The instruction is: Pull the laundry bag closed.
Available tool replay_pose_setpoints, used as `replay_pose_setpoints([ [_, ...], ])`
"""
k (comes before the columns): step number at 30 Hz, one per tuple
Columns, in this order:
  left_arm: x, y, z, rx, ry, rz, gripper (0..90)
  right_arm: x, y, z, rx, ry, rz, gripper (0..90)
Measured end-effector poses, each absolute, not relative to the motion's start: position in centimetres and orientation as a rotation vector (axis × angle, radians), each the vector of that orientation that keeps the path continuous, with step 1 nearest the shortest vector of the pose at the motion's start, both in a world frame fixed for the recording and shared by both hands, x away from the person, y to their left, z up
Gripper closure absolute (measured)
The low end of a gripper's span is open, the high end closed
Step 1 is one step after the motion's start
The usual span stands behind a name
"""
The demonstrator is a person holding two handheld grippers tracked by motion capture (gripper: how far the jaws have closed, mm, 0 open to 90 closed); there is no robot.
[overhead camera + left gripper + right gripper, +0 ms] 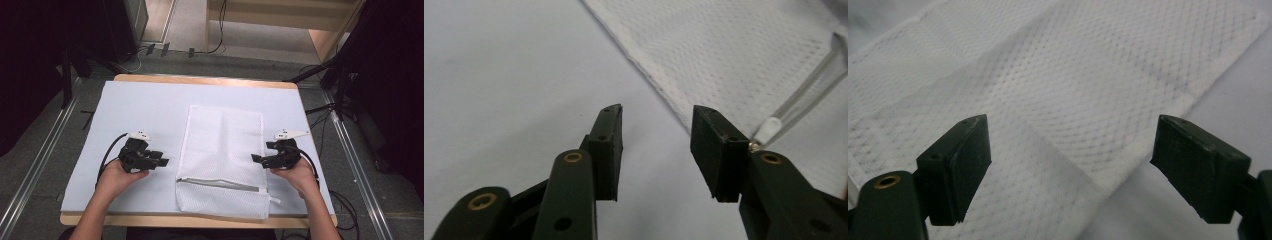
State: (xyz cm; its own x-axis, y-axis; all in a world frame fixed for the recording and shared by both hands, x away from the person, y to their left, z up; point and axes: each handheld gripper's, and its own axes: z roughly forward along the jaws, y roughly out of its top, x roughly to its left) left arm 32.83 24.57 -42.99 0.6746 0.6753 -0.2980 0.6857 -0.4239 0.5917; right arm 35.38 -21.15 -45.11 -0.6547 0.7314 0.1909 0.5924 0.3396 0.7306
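**Around the work surface**

A pale blue-white mat [145, 107] covers most of a light wooden table [200, 80], whose edge shows at the far and near sides. Grey carpet floor [30, 165] surrounds it, crossed by metal rails [357, 165]. Black cables [215, 47] trail across the floor beyond the table.

Mesh bag [744, 55] running off the top and right edges in the left gripper view, its zipper pull [769, 130] sitting partly behind a jaw, bag's near end [222, 202] possibly overhanging the counter [200, 220], forearms being cut off below.
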Motion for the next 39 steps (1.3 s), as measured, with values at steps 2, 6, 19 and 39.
replay_pose_setpoints([
  [2,32.8,24.3,-43.1,2.217,1.043,0.001,55.7,35.3,-20.8,-45.0,1.197,2.423,1.228,15.0],
  [6,32.8,24.3,-43.0,2.229,1.03,-0.009,45.9,34.8,-20.5,-44.8,1.155,2.439,1.238,37.3],
  [19,33.3,24.2,-43.2,2.204,1.04,-0.057,37.0,34.3,-19.9,-44.4,1.169,2.441,1.245,43.1],
  [39,33.3,24.1,-43.2,2.193,1.038,-0.046,34.8,34.1,-19.0,-44.3,1.15,2.501,1.174,43.4],
])
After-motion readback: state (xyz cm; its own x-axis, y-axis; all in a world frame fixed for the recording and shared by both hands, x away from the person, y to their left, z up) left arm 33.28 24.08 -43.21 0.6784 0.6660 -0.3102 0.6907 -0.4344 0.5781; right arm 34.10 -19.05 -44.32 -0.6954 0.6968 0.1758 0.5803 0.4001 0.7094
